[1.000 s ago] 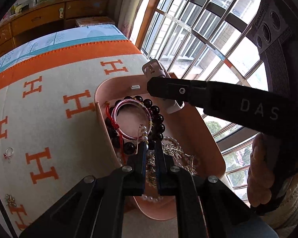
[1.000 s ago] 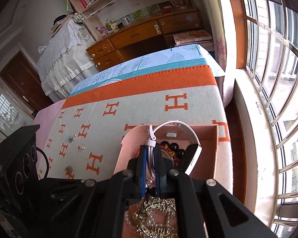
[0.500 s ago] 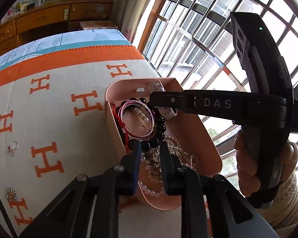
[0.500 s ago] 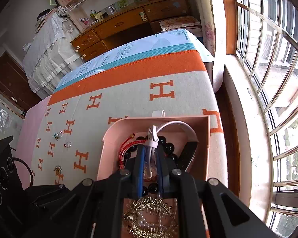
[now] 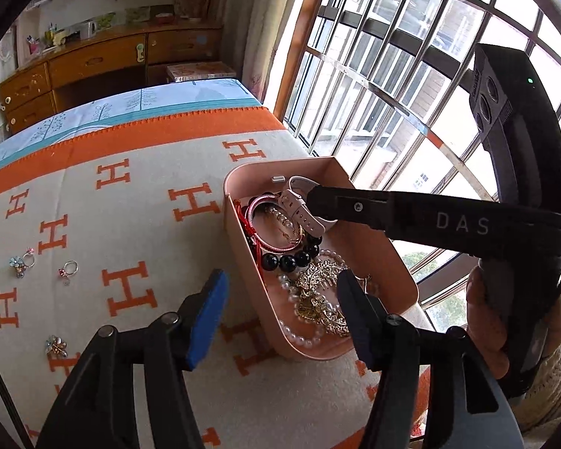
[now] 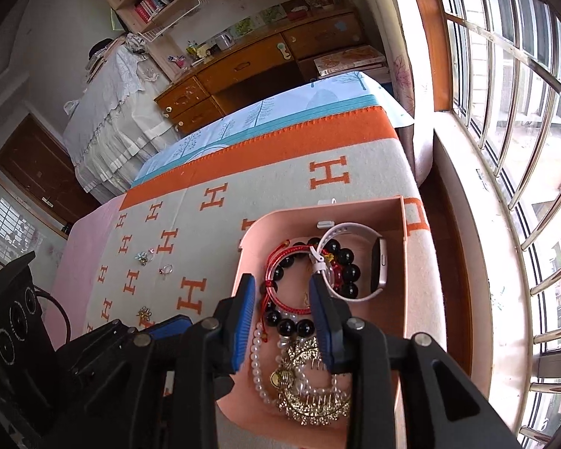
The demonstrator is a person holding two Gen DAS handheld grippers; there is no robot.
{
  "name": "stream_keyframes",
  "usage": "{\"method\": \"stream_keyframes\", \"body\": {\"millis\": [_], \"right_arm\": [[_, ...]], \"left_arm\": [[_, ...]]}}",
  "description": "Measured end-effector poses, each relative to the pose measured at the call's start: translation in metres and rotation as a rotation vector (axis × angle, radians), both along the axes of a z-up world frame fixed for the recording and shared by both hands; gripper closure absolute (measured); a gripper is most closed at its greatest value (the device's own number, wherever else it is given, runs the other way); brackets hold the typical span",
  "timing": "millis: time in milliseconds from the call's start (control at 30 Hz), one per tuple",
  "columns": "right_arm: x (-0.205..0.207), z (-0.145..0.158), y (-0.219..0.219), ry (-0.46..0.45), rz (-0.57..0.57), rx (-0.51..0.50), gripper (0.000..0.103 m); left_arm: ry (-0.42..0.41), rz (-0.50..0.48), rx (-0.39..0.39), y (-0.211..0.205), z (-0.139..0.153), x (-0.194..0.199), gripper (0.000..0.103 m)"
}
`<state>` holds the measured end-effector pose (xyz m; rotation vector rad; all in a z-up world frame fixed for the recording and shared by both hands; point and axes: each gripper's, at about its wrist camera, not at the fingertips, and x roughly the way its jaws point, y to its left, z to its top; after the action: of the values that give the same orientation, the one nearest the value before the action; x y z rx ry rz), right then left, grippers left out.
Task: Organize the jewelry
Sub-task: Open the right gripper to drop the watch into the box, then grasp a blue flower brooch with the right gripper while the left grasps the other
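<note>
A pink tray [image 5: 243,224] [image 6: 394,299] on the orange-and-cream H blanket holds a white watch [image 6: 377,265] [image 5: 299,211], a red bangle [image 5: 273,224], a black bead bracelet [image 6: 340,262], pearls [image 6: 258,359] and a gold comb [image 6: 310,393]. My left gripper [image 5: 280,307] is open and empty, straddling the tray's near left wall. My right gripper [image 6: 284,321] is open and empty above the tray's contents; it also shows in the left wrist view [image 5: 318,198], over the watch. Small rings [image 5: 69,269] and brooches [image 5: 56,346] lie loose on the blanket to the left.
The bed's right edge runs along a barred window [image 6: 505,112]. A wooden dresser [image 6: 261,63] stands beyond the bed's far end. The blanket [image 5: 131,224] spreads to the left of the tray.
Both grippers opened. The right let go of the white watch, which now lies in the tray. The left let go of its piece over the tray and drew back.
</note>
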<state>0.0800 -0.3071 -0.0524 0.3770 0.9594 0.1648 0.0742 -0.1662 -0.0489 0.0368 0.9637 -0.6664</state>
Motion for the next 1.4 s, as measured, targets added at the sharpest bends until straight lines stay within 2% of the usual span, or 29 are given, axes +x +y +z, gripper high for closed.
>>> {"method": "stream_keyframes", "body": {"millis": [300, 400, 733, 867, 1033, 1233, 1400], "right_arm": [[-0.031, 0.007, 0.024, -0.048, 0.007, -0.017, 0.073], [-0.036, 0.010, 0.037, -0.064, 0.024, -0.040, 0.073], [-0.034, 0.011, 0.108, -0.085, 0.193, -0.080, 0.073], [-0.028, 0.000, 0.148, -0.086, 0.289, -0.123, 0.073], [-0.022, -0.020, 0.196, -0.080, 0.411, -0.192, 0.073], [-0.016, -0.041, 0.241, -0.096, 0.517, -0.317, 0.073], [-0.003, -0.054, 0.259, -0.090, 0.544, -0.356, 0.073]], "left_arm": [[-0.007, 0.047, 0.026, 0.032, -0.002, -0.012, 0.029], [-0.011, 0.056, 0.033, 0.046, -0.001, -0.016, 0.028], [-0.056, 0.174, 0.057, 0.121, 0.005, -0.021, 0.024], [-0.080, 0.250, 0.075, 0.161, 0.008, -0.018, 0.020], [-0.054, 0.345, 0.086, 0.206, 0.000, -0.008, 0.004], [0.011, 0.409, 0.092, 0.244, -0.021, 0.001, 0.003], [0.017, 0.427, 0.109, 0.260, -0.028, 0.009, 0.003]]}}
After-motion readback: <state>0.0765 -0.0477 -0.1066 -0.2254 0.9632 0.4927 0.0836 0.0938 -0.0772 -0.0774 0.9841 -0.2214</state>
